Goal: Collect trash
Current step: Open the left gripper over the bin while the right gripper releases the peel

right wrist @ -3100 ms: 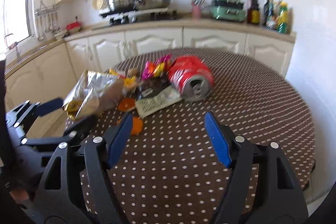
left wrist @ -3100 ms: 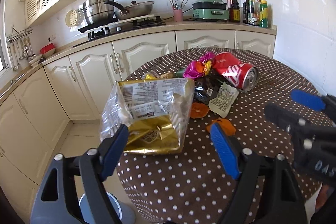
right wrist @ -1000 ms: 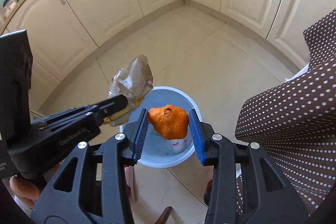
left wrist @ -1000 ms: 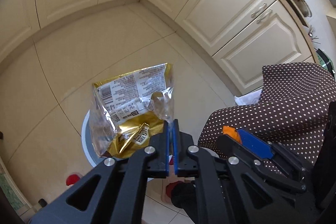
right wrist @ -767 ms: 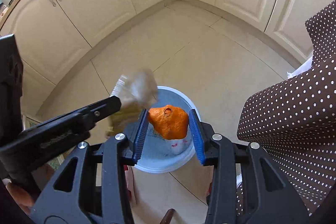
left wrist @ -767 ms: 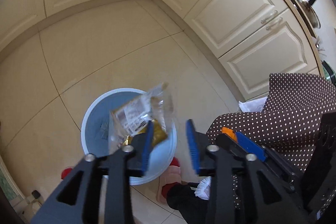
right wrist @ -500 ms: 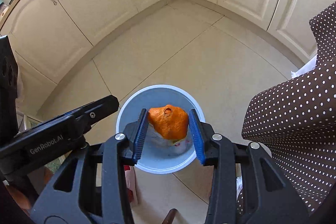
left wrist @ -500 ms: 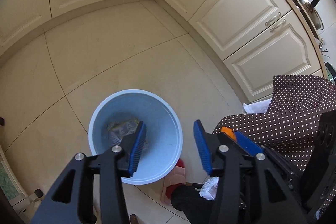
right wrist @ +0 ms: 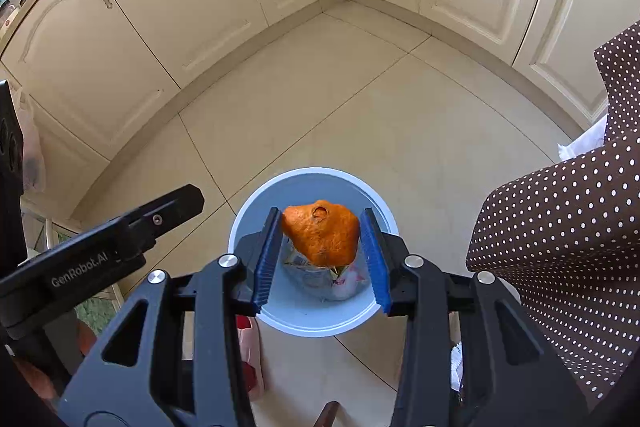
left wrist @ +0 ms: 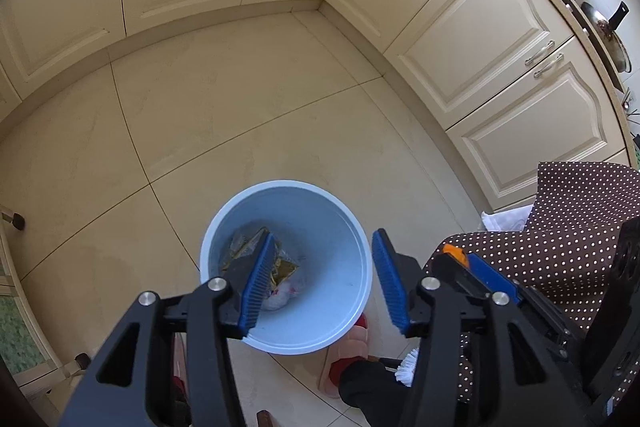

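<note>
Directly below the right gripper [right wrist: 322, 257] clamping the orange peel [right wrist: 322, 237] sits the blue bin [right wrist: 256, 219], while the empty left gripper [left wrist: 320, 281] is opening.

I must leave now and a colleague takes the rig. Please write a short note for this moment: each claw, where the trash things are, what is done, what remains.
Left claw: jaws opening, nothing between them, above the blue bin.
Right claw: shut on the orange peel, directly over the bin.
Done: the gold snack bag lies inside the bin with some other wrappers.
Left: release the peel into the bin. The dotted table is beside the bin; its top is out of view, so check there for more trash.
</note>
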{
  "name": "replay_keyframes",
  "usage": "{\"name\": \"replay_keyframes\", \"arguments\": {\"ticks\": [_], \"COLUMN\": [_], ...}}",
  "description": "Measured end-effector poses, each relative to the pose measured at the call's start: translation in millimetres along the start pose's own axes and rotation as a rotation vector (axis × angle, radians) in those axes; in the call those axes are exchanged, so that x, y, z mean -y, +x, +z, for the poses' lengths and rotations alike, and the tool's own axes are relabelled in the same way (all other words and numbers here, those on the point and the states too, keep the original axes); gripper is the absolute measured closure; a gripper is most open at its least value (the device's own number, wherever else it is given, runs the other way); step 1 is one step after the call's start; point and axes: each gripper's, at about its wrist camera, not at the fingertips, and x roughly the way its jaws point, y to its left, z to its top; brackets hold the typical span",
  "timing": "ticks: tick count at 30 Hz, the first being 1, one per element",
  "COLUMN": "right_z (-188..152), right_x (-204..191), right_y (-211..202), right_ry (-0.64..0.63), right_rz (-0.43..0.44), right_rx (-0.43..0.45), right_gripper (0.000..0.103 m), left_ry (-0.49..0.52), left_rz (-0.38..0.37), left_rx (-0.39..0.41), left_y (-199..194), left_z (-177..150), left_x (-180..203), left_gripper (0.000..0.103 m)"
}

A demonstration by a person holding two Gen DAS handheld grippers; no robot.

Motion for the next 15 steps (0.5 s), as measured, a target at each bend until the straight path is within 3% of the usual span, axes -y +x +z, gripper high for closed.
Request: {"name": "replay_keyframes", "arguments": {"ticks": [10,15], "right_z": [3.9,2.2], "right_x": [-9.6,-8.6], "right_y": [-4.9,-26.0], "right_ry": [-0.002,-0.009], "right_rz": [-0.013,-0.015], "right_rx": [0.02,0.038], "right_gripper": [0.059,0.057], "left_ry": [0.004,0.048], "left_rz": [0.036,0.052], "left_rx": [0.031,0.071], "left_y": [-11.8,-32.8], "left_z": [0.4,-6.4], "left_x": [-6.0,7.1], "left_gripper": [0.05,0.05]}}
